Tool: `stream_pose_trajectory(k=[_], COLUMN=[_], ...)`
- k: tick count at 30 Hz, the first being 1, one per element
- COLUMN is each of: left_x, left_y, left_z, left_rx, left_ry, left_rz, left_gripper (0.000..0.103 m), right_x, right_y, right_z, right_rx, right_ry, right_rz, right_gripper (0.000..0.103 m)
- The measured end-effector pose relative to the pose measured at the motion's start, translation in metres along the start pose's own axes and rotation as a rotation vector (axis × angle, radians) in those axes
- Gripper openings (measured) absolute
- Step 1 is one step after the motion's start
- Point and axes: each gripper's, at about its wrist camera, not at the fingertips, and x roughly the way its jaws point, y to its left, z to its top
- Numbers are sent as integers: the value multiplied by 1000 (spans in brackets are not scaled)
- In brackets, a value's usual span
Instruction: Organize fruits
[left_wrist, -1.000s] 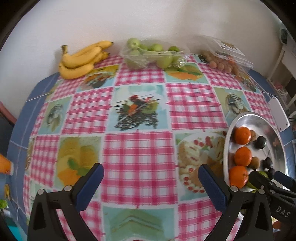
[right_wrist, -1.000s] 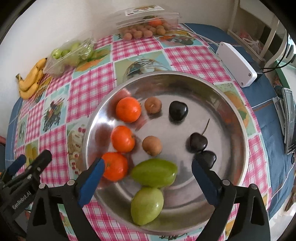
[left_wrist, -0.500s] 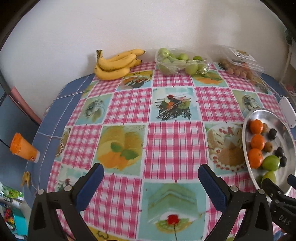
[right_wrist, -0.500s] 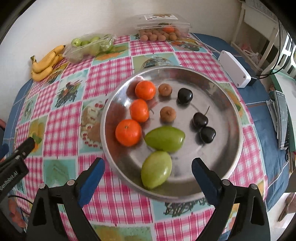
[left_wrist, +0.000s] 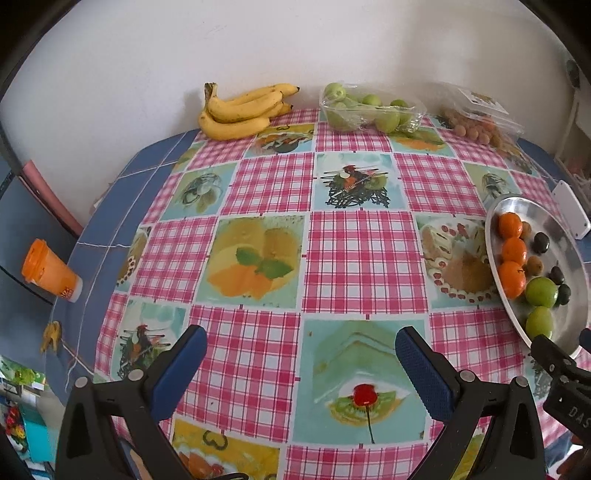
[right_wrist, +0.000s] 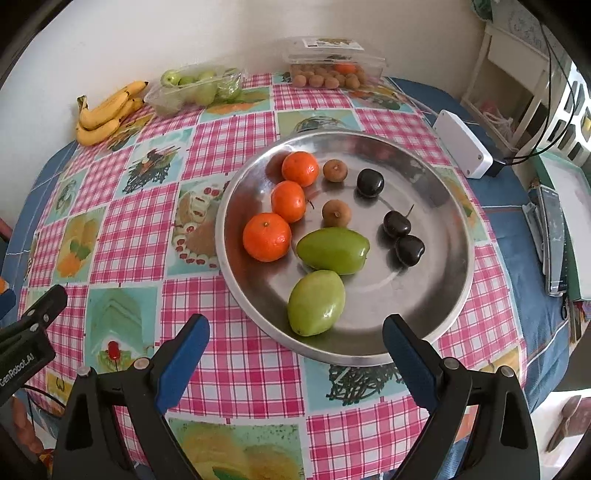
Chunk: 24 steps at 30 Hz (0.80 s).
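Observation:
A round steel tray (right_wrist: 436, 306) (left_wrist: 569, 240) sits on the right of the table. It holds three oranges (right_wrist: 266, 237), two green fruits (right_wrist: 333, 250), two small brown fruits (right_wrist: 336, 213) and three dark plums (right_wrist: 396, 223), set in rows. My right gripper (right_wrist: 295, 354) is open and empty, above the cloth just short of the tray's near rim. My left gripper (left_wrist: 301, 363) is open and empty over the near middle of the table, left of the tray.
At the back by the wall lie bananas (left_wrist: 240, 110), a clear box of green fruit (left_wrist: 369, 109) and a clear box of brown fruit (left_wrist: 476, 122). A white box (right_wrist: 461, 147) lies right of the tray. An orange cup (left_wrist: 50, 271) stands at the left.
Both grippers have pulled back and up from the table, so more of it shows. The fruits in the tray have not moved. Both grippers stay open.

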Motion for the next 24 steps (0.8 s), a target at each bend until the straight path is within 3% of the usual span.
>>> stream_pose_trajectory(k=[24], left_x=[5], left_y=[1], left_z=[-2], left_rx=[15], left_ry=[51], left_rz=[-14], left_gripper=[103], right_x=[3], right_y=[2], right_z=[0], right_rx=[-9], right_ry=[10], right_rz=[-5], right_gripper=[95])
